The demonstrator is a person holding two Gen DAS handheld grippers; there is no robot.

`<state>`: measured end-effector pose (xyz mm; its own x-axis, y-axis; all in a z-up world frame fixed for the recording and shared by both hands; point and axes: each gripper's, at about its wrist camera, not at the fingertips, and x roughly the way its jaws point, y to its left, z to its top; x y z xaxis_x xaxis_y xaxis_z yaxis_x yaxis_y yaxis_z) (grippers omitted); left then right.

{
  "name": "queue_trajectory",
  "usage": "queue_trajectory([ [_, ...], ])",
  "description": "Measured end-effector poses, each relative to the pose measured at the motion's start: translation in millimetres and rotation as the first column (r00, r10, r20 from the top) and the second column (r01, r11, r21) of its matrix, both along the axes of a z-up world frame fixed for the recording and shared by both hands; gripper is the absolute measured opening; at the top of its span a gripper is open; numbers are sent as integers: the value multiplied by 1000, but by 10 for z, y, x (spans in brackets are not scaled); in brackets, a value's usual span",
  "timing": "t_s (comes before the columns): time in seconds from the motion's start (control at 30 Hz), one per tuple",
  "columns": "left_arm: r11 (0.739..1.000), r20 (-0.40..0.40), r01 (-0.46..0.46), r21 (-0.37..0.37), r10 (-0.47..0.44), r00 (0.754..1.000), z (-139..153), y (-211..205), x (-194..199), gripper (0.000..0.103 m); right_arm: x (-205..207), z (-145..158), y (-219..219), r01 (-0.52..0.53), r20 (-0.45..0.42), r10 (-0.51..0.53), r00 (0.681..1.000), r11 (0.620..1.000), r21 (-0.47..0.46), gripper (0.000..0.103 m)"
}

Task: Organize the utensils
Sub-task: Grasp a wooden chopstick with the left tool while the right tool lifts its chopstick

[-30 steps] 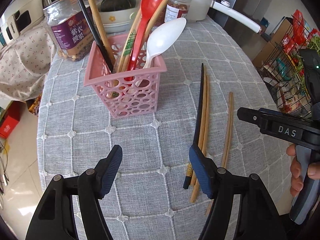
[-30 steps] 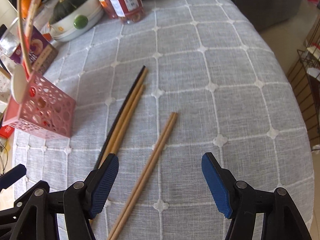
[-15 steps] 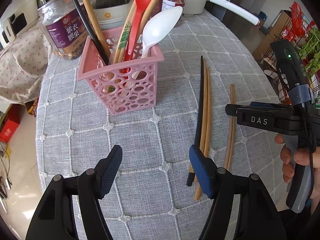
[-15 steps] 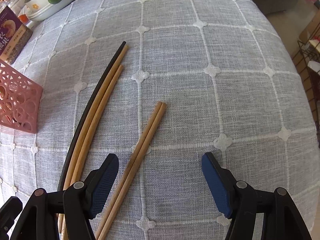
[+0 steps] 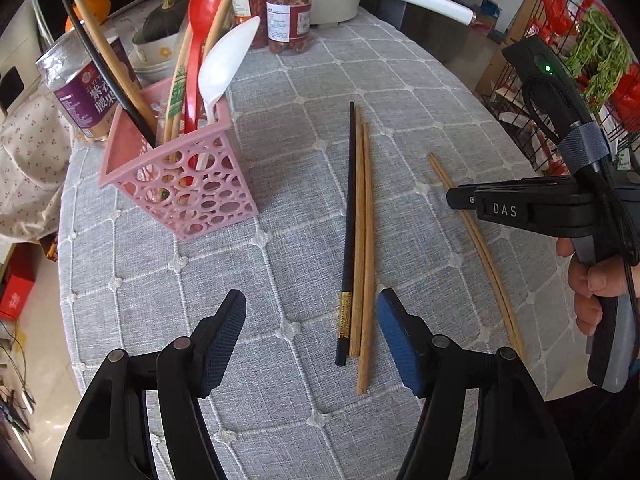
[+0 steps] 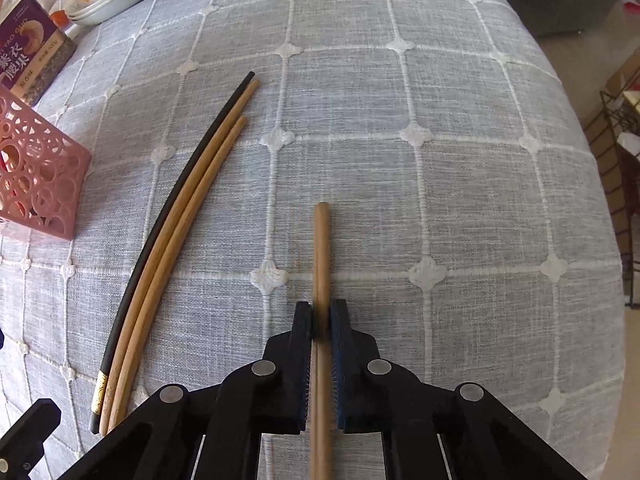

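A pink basket (image 5: 180, 184) stands toward the table's left edge, already holding spoons and several chopsticks upright. Just right of it, near the table's middle, a black chopstick (image 5: 349, 220) and two wooden chopsticks (image 5: 366, 240) lie side by side and touching, long axes running from the near edge toward the far edge.

The left gripper (image 5: 312, 344) hovers above the near ends of that trio. Its jaws are closing slightly but remain wide, pressing on nothing; the trio lies just inside its right pad rather than centred between the pads. To centre it, this gripper would probably need to slide right.

Further right, a wooden pair (image 6: 321, 256) lies well apart from the trio, toward the table's right edge. The right gripper (image 6: 321, 320) is clenched on it near its near end, pads on either side, so the sticks run straight ahead along the fingers. Whether both sticks of the pair are caught is hard to tell in the right wrist view.

The basket lies left of the held pair, across the trio, so carrying it there likely means lifting clear first, then tipping it upright.
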<state>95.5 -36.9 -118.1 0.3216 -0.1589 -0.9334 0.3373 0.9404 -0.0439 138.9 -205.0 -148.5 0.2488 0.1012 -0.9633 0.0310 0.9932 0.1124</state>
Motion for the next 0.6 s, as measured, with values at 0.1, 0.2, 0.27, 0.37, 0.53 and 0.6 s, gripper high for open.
queue_trajectory([
  [0.1, 999, -12, 38, -22, -38, 999, -3, -144, -3, 53, -37, 49, -202, 28, 12, -29, 1000, 998, 48, 6],
  [0.2, 997, -48, 57, -56, -60, 997, -49, -320, 44, 32, -96, 159, -394, 50, 33, -54, 998, 993, 104, 6],
  [0.27, 995, -46, 82, -59, -85, 995, -73, -461, 92, 22, -140, 220, -487, 55, 52, -61, 997, 991, 121, 6],
  [0.37, 995, -29, 95, -27, -96, 995, -115, -644, 221, 17, -200, 296, -607, 53, 72, -65, 995, 987, 151, 6],
  [0.53, 1000, -52, 27, -10, -27, 998, -193, -792, 589, 11, -259, 336, -766, 52, 87, -68, 994, 982, 182, 6],
  [0.6, 1000, -48, 4, 12, -4, 999, -215, -839, 719, 11, -281, 333, -784, 55, 87, -72, 994, 980, 190, 6],
])
